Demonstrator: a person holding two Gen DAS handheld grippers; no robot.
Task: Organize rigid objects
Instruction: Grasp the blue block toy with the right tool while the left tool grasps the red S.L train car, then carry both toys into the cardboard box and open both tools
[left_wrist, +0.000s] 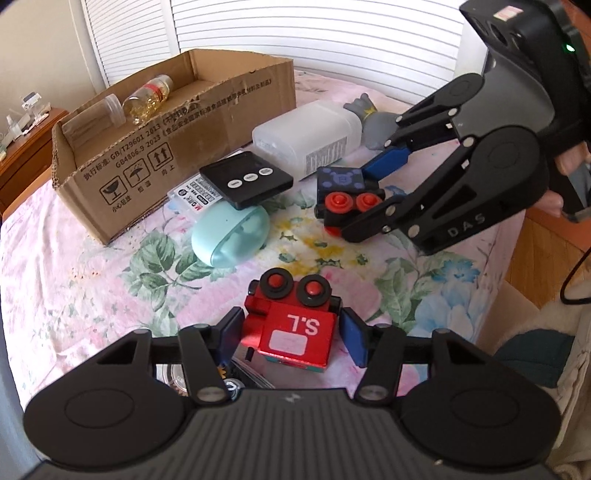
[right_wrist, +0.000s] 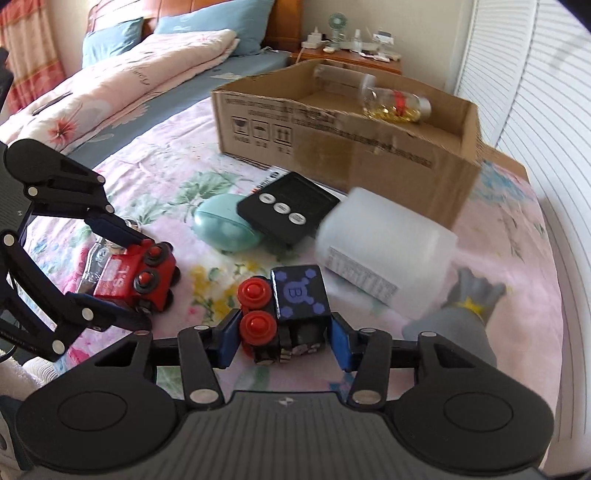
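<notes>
Red toy train car (left_wrist: 291, 325) marked "S.L" lies on the floral bedsheet (left_wrist: 92, 295) between the blue pads of the left gripper (left_wrist: 291, 332), whose jaws bracket it at a narrow spread; actual contact cannot be confirmed. Black toy train car (right_wrist: 291, 310) with red knobs sits between the right gripper (right_wrist: 284, 339) pads likewise, gripper angled down from the right. Beyond lie a black timer (left_wrist: 245, 181), teal case (left_wrist: 231, 236), translucent container (left_wrist: 306, 142) and cardboard box (left_wrist: 177, 140) holding a bottle (left_wrist: 147, 99).
</notes>
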